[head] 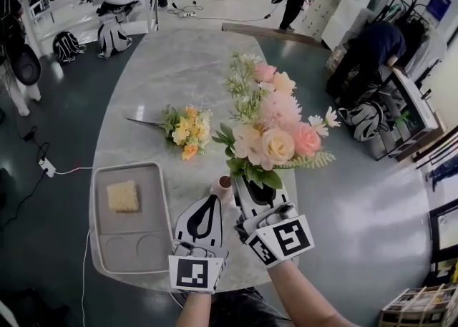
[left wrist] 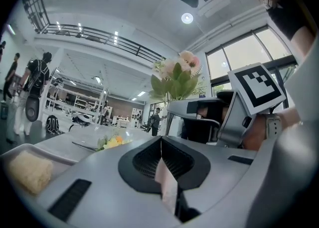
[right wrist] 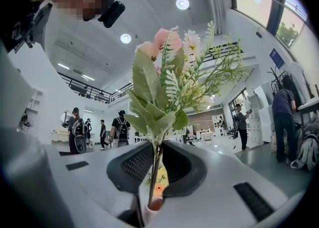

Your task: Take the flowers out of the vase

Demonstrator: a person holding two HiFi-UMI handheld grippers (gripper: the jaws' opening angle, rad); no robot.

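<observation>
My right gripper is shut on the green stems of a pink and cream bouquet, which stands upright above it. In the right gripper view the stem runs down between the jaws into the mouth of a small pinkish vase. My left gripper is beside it, shut on that vase. In the left gripper view the vase's pale wall is pinched between the jaws. A second bunch of yellow and orange flowers lies on the marble table.
A grey tray with a yellow sponge sits at the table's near left. The table's near edge runs just under both grippers. People, bags and shelves are on the floor beyond the table's far side and to the right.
</observation>
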